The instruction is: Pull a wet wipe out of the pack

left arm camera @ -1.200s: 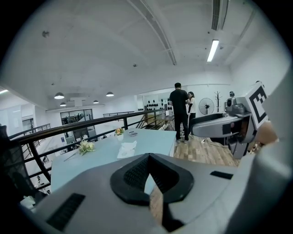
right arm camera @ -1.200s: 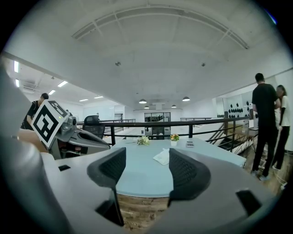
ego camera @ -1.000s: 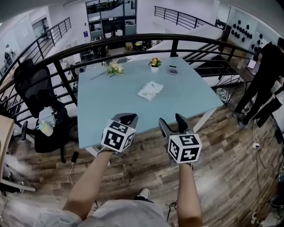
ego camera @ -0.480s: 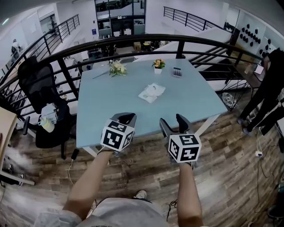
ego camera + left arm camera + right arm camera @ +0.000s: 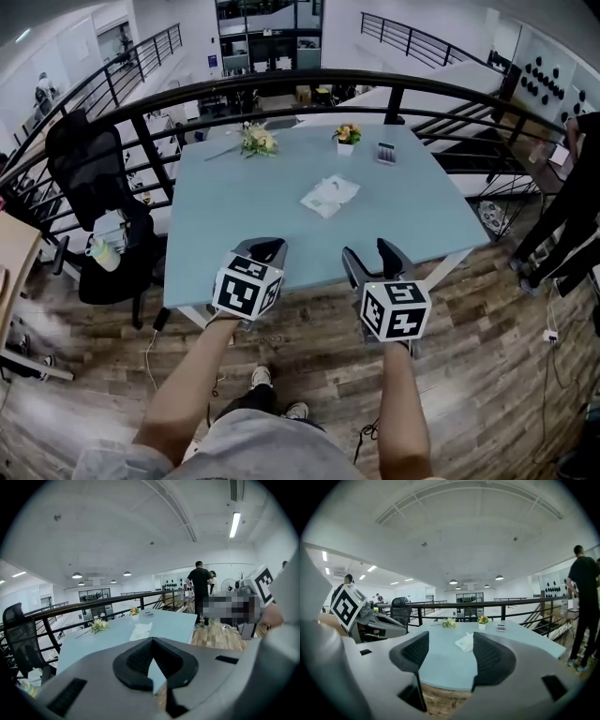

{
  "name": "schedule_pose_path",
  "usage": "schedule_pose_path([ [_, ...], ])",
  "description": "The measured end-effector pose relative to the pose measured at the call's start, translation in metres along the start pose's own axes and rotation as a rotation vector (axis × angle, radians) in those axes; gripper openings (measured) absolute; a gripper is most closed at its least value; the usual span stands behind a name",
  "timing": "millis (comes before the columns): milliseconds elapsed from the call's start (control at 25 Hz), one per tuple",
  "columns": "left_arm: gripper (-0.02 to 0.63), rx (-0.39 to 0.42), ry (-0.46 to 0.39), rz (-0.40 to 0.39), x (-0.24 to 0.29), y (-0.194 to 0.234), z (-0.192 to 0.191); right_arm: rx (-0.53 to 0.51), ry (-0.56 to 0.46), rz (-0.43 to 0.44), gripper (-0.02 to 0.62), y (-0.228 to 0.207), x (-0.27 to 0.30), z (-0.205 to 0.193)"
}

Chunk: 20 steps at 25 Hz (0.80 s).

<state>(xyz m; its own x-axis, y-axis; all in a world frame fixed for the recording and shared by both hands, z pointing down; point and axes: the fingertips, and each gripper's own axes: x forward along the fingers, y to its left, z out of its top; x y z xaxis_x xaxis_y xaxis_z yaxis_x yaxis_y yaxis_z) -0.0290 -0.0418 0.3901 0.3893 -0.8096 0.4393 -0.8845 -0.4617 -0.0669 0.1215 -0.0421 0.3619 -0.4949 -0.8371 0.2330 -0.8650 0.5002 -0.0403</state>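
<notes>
The wet wipe pack (image 5: 330, 195), white and crumpled, lies near the middle of the light blue table (image 5: 234, 225). It also shows in the left gripper view as a pale pack (image 5: 141, 631) and between the jaws in the right gripper view (image 5: 465, 642). My left gripper (image 5: 265, 251) hovers over the table's near edge, its jaws shut with nothing in them (image 5: 152, 641). My right gripper (image 5: 373, 258) hangs beside it, open and empty (image 5: 451, 656). Both are well short of the pack.
At the table's far edge stand a flower bunch (image 5: 257, 141), a small potted plant (image 5: 347, 134) and a calculator (image 5: 385, 152). A black railing (image 5: 281, 84) curves behind the table. A black office chair (image 5: 94, 216) stands left, and a person in black (image 5: 572, 197) stands right.
The view has shifted, so the table and pack sit slightly further right and nearer. Both grippers keep their pose and jaw state.
</notes>
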Motion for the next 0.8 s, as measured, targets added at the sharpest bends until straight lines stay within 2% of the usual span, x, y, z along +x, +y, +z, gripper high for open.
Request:
schedule_pose_path([
  [800,-0.005,-0.025,-0.034,0.029,0.055,0.032,0.007,-0.047,0.032,0.044,0.276,-0.018,0.063,-0.007],
])
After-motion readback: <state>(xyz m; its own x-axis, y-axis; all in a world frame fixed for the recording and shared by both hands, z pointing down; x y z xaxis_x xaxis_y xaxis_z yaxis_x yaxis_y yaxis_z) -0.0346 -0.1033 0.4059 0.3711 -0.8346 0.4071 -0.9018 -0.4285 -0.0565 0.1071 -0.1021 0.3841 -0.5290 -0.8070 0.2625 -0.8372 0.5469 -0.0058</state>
